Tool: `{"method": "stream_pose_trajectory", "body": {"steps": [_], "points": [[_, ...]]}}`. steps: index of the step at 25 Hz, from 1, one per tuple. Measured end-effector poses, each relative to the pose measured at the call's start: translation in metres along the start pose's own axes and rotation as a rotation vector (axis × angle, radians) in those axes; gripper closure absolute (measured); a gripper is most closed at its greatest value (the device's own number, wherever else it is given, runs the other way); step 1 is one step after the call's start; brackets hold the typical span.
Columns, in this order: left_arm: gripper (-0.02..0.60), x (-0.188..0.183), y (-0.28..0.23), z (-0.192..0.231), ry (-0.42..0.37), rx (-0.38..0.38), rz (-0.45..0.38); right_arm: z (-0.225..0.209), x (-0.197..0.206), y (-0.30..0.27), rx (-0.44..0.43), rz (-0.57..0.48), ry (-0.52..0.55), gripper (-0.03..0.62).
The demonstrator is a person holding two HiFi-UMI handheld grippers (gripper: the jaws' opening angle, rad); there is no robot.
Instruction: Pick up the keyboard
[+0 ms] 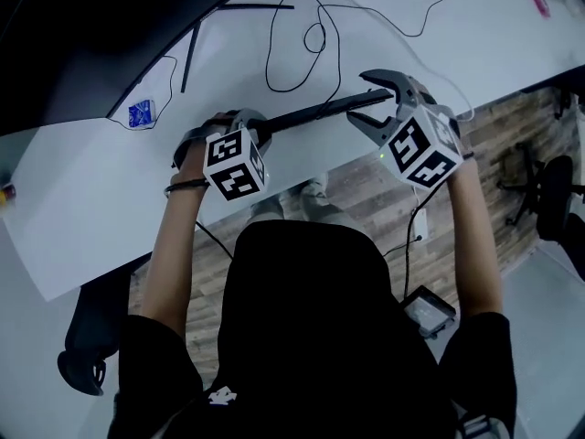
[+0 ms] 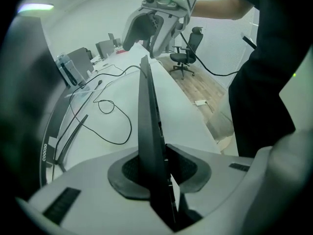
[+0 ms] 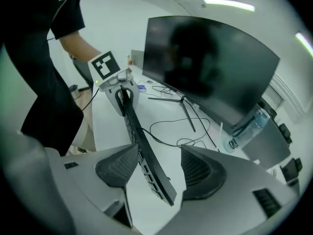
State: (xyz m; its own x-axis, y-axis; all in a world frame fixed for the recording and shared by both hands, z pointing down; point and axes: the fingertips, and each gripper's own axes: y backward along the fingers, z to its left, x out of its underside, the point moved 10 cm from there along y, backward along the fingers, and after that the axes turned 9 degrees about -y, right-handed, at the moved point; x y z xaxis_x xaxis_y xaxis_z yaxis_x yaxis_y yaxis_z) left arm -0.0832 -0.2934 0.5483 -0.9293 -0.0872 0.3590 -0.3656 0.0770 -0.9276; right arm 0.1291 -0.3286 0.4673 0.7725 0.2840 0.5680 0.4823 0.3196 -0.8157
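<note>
White desk (image 1: 82, 218) fills most of the head view, with a wooden floor (image 1: 366, 199) under its near edge. Close to the person, at about 6 o'clock from the middle of the desk, the left gripper (image 1: 249, 128) is shut tight on one end of the keyboard (image 1: 311, 113). In the left gripper view both pads squeeze the thin black keyboard (image 2: 149, 126), which stands up on its long edge. From there the keyboard runs toward 3 o'clock, to the right gripper (image 1: 358, 99). The right gripper's jaws stand wide apart, with the other end of the keyboard (image 3: 142, 151) between them. There is a clear gap on one side, so this gripper is not squeezing it. The keyboard is near the desk's front edge, but it is hard to tell if it touches the desk. A little farther off, toward 12 o'clock, a thin black cable (image 1: 302, 53) loops on the desk. Farther still, toward 10 o'clock, is a big dark monitor (image 1: 91, 35). A water bottle (image 3: 247, 129) stands by the monitor in the right gripper view.
</note>
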Motion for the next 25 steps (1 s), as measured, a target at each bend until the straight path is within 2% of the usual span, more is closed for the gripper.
{"method": "stream_pose_trajectory", "body": {"steps": [2,5,11,19,25], "points": [[0.480,-0.001,0.000,-0.002,-0.002,-0.011,-0.001,0.012,-0.009,-0.014,-0.026,0.048,0.076,0.338],[0.480,-0.001,0.001,-0.004,-0.009,-0.020,0.002,0.025,-0.014,-0.035,-0.058,0.104,0.136,0.336],[0.480,-0.002,0.001,-0.003,-0.017,-0.036,0.005,0.034,-0.014,-0.065,-0.098,0.218,0.182,0.336],[0.480,-0.007,0.005,-0.011,-0.022,-0.071,-0.003,0.047,-0.018,-0.095,-0.129,0.411,0.330,0.338],[0.480,-0.008,0.004,-0.016,-0.025,-0.089,0.004,0.060,-0.012,-0.112,-0.142,0.482,0.377,0.341]]}}
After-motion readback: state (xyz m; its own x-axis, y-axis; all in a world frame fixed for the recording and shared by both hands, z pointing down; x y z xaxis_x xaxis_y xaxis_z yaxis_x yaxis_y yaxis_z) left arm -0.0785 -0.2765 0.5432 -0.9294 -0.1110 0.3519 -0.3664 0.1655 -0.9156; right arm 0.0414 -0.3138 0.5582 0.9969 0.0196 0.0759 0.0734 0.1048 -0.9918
